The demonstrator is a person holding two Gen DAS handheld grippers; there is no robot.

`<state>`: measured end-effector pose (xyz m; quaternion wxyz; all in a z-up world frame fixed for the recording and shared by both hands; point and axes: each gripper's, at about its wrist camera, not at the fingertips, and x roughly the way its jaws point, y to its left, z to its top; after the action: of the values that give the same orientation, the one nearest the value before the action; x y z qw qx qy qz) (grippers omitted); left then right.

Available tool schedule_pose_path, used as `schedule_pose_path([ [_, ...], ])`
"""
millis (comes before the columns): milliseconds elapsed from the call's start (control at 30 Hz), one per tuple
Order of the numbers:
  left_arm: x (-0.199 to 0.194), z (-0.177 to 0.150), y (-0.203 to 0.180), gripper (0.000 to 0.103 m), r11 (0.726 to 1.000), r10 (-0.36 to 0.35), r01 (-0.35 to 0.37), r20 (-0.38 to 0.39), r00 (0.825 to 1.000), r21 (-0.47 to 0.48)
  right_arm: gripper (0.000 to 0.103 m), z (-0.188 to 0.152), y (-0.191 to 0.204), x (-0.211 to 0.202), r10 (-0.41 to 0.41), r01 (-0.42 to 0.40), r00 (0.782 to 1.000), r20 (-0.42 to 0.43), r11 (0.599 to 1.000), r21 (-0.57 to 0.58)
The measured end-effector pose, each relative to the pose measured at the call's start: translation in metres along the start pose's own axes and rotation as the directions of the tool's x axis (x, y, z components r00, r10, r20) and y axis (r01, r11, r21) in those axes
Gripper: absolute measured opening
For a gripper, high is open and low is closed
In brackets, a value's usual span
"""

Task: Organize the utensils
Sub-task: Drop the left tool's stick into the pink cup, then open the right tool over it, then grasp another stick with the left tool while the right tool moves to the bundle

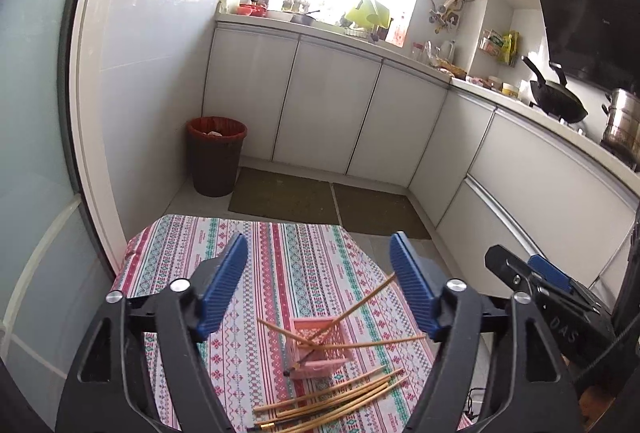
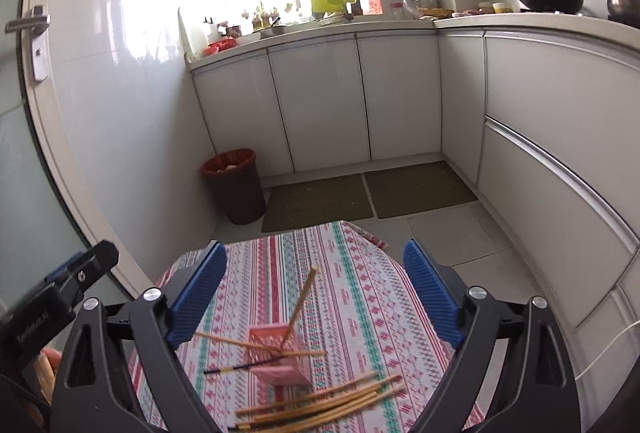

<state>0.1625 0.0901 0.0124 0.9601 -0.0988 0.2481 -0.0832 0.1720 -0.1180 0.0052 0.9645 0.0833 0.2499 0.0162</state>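
A small pink slotted basket (image 1: 320, 351) (image 2: 276, 357) stands on a table with a striped patterned cloth (image 1: 288, 257) (image 2: 352, 273). A few wooden chopsticks (image 1: 360, 299) (image 2: 302, 301) stick out of it at angles. A bundle of several more chopsticks (image 1: 336, 399) (image 2: 324, 399) lies flat on the cloth just in front of the basket. My left gripper (image 1: 318, 281) is open and empty, held above the basket. My right gripper (image 2: 316, 289) is open and empty, also above the basket. The right gripper's body (image 1: 544, 285) shows at the right of the left wrist view.
A dark waste bin with a red liner (image 1: 216, 155) (image 2: 236, 189) stands on the floor beyond the table. Two brown mats (image 1: 328, 201) (image 2: 368, 193) lie before white cabinets (image 1: 320, 105). A wok (image 1: 556, 95) and a steel pot (image 1: 624, 123) sit on the counter at right.
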Motion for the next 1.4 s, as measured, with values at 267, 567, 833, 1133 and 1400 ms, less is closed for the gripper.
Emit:
schedule_pose_path([
  [267, 0.0, -0.024, -0.011, 0.079, 1.0, 0.005, -0.003, -0.057, 0.998, 0.029, 0.091, -0.021, -0.022, -0.019, -0.006, 0.006, 0.999, -0.044, 1.0, 0.015],
  [567, 0.015, -0.076, -0.046, 0.096, 0.963, -0.035, 0.101, -0.256, 0.966, 0.25, 0.095, -0.053, -0.07, -0.035, -0.008, 0.024, 0.991, -0.135, 0.993, 0.114],
  [833, 0.07, -0.178, -0.105, 0.096, 0.844, -0.044, 0.32, -0.538, 0.842, 0.432, 0.095, -0.094, -0.17, -0.045, -0.054, 0.184, 0.953, -0.298, 0.886, 0.426],
  [1133, 0.159, -0.24, -0.152, 0.073, 0.749, -0.024, 0.432, -0.632, 0.775, 0.502, 0.095, -0.119, -0.237, -0.056, -0.002, 0.211, 0.954, -0.3, 0.715, 0.667],
  [1400, 0.222, -0.255, -0.173, 0.05, 0.727, 0.017, 0.468, -0.695, 0.719, 0.502, 0.095, -0.128, -0.249, -0.04, 0.077, 0.201, 0.939, -0.336, 0.67, 0.714],
])
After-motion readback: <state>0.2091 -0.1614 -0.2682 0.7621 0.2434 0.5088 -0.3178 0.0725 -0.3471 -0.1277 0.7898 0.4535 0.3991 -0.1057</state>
